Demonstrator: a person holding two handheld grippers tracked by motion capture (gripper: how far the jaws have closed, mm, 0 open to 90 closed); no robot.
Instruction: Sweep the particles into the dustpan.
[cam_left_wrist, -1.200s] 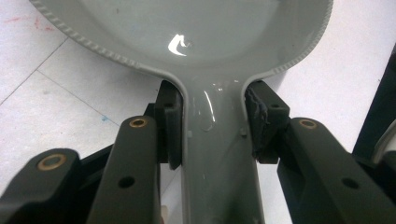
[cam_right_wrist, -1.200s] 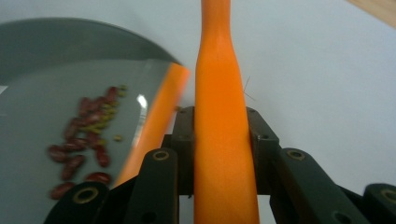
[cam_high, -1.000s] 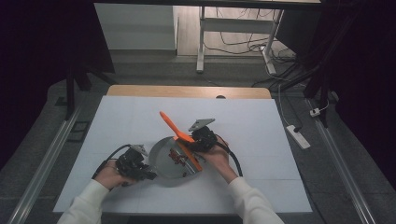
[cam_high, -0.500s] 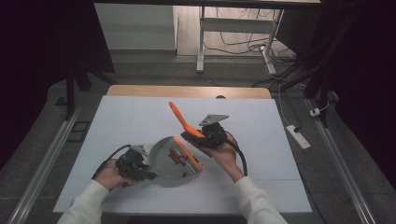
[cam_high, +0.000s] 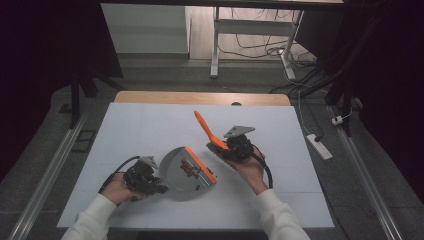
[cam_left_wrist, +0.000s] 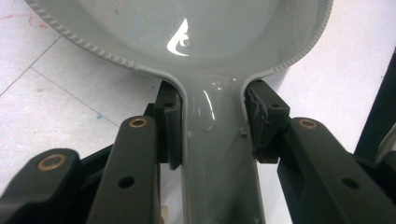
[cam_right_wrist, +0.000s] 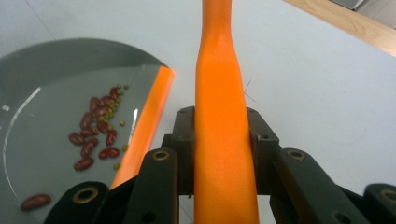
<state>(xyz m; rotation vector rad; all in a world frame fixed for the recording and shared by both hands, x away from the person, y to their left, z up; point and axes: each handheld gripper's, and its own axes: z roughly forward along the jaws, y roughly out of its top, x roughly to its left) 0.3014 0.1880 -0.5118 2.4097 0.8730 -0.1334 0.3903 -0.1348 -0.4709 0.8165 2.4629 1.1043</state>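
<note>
Orange brush handle (cam_right_wrist: 223, 140) between black fingers (cam_right_wrist: 184, 149), beans (cam_right_wrist: 95, 133) in dustpan (cam_right_wrist: 51, 70).

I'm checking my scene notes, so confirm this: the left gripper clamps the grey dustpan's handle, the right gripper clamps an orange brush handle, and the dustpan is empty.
One thing is wrong: the dustpan is not empty. The right gripper view shows red beans and small green ones lying in it. The rest stands: the left gripper clamps the dustpan's handle, and the right gripper clamps the orange brush handle.

The dustpan (cam_high: 186, 172) is grey with an orange front lip (cam_right_wrist: 144, 123). The brush handle (cam_right_wrist: 223, 140) is orange. Dark red beans (cam_right_wrist: 95, 130) mix with small green ones on the dustpan. The table (cam_high: 150, 125) is white.
</note>
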